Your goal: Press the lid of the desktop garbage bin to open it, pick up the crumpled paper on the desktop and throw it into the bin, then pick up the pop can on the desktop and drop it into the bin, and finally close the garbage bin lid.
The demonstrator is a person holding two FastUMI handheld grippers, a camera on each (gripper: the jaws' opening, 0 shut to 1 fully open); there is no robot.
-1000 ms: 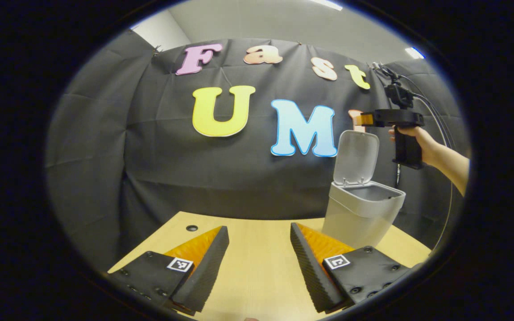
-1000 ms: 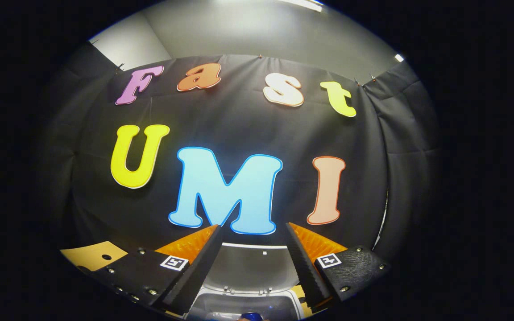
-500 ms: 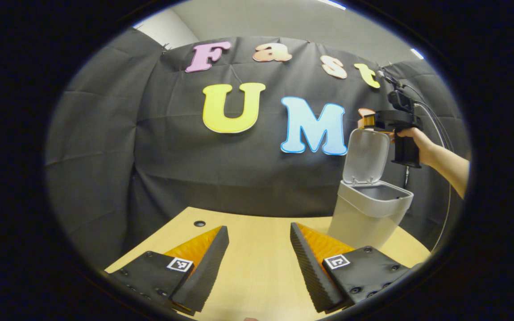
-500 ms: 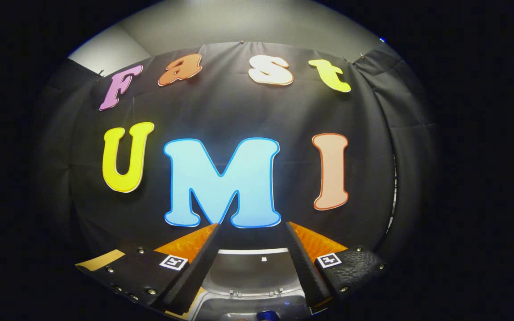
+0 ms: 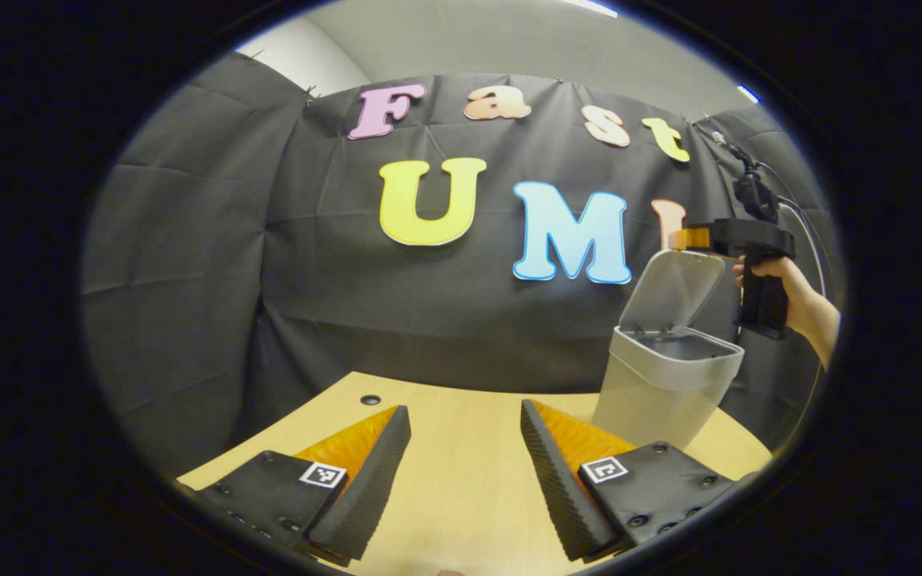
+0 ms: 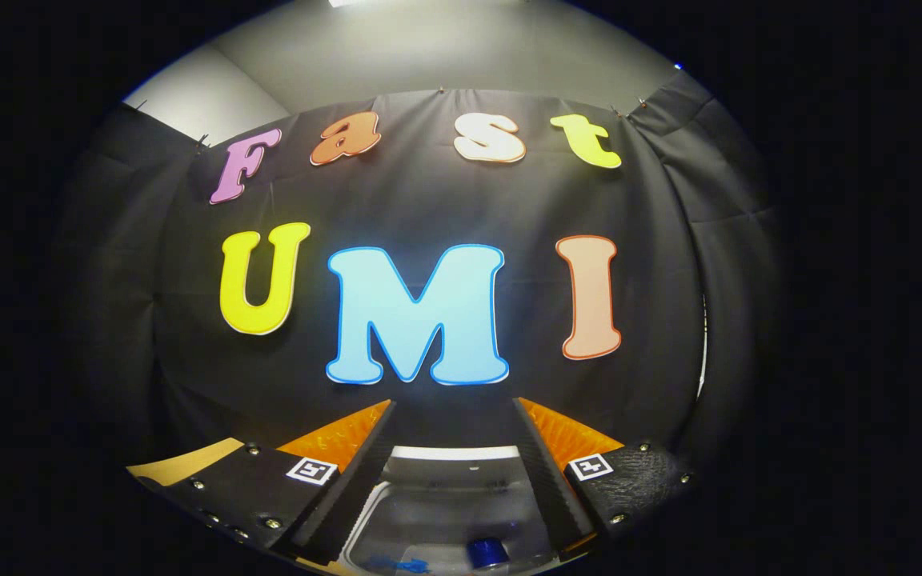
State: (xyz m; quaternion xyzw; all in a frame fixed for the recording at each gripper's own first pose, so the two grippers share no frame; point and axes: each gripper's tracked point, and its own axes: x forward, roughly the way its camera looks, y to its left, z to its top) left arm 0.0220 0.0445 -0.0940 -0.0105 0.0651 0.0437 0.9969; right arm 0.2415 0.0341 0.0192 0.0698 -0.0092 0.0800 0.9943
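Note:
The grey desktop bin [image 5: 665, 392] stands on the right of the wooden table, its lid [image 5: 673, 288] hinged up and leaning forward over the mouth. My right gripper [image 5: 689, 238], held by a hand [image 5: 785, 292], sits at the lid's top edge. In the right gripper view my right gripper [image 6: 453, 408] is open, looking down past the lid's edge [image 6: 453, 453] into the bin, where the blue top of the pop can [image 6: 487, 552] lies. My left gripper [image 5: 465, 412] hangs open over the table, holding nothing.
Light wooden table [image 5: 461, 488] with a small round hole [image 5: 370, 399] near its back left. The black cloth wall rises close behind the bin. A cable [image 5: 809, 232] trails from the right gripper. A corner of the table [image 6: 181, 464] shows left of the bin.
The lid has tipped forward from nearly upright. The right gripper has dropped to the lid's top edge, and more of the bin's inside shows between its fingers. The left gripper has barely moved.

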